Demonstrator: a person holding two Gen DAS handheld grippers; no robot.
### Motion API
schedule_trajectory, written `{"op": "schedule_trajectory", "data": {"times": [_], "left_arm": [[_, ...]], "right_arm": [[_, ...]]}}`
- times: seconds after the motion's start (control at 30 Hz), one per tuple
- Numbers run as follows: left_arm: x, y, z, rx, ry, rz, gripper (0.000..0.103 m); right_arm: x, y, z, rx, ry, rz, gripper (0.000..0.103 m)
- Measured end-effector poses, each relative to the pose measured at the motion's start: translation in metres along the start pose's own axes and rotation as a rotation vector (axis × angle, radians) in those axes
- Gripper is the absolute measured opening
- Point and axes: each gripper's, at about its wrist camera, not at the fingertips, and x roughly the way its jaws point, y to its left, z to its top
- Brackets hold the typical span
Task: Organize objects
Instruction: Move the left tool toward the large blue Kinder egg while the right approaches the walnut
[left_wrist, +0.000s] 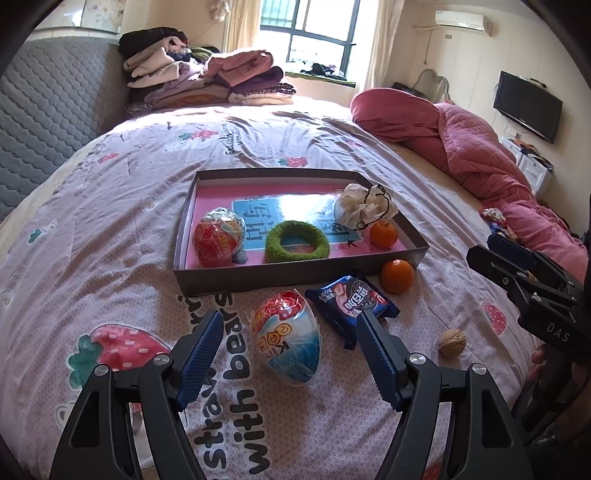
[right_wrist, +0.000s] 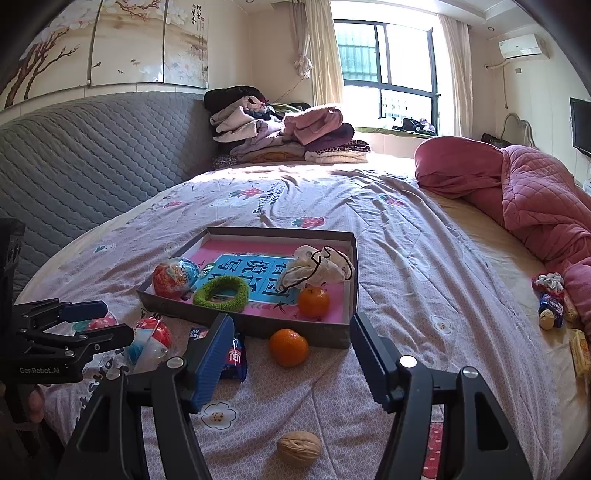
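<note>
Green fuzzy ring (left_wrist: 297, 241), orange tangerines (left_wrist: 396, 276), dark-blue snack packet (left_wrist: 352, 304), strawberry-print lilac bedspread (left_wrist: 110, 229).

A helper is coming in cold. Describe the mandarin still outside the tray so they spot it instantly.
Find the shallow grey tray with the pink floor on the strawberry-print bedspread. Just outside its near right corner sits the loose mandarin, beside a dark blue snack packet. Its twin lies inside the tray; this one rests on the bedspread.

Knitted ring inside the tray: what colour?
Green ring, clearest in the left wrist view.
</note>
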Motion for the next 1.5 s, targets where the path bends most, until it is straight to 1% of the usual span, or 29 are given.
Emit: {"op": "schedule_trajectory", "data": {"times": [0.4,0.87,1.23,1.5], "left_arm": [[0.001,-0.003,-0.007,0.005,0.017,-0.002,0.075],[-0.002,-0.005,-0.014,0.007,0.025,-0.005,0.075],[-0.001,-0.006,-0.021,0.003,0.047,-0.001,0.075],[0.003,-0.008,-0.030,0.012,0.081,0.002,0.075]], "right_arm": [[0.000,0.002,-0.012,-0.004,0.032,0.009,0.065],[0.004,0.008,-0.031,-0.003,0.093,0.022,0.065],[0.005,0.010,-0.042,-0.006,0.128,0.023,0.065],[0.008,0.009,-0.051,0.003,0.167,0.025,0.065]]}}
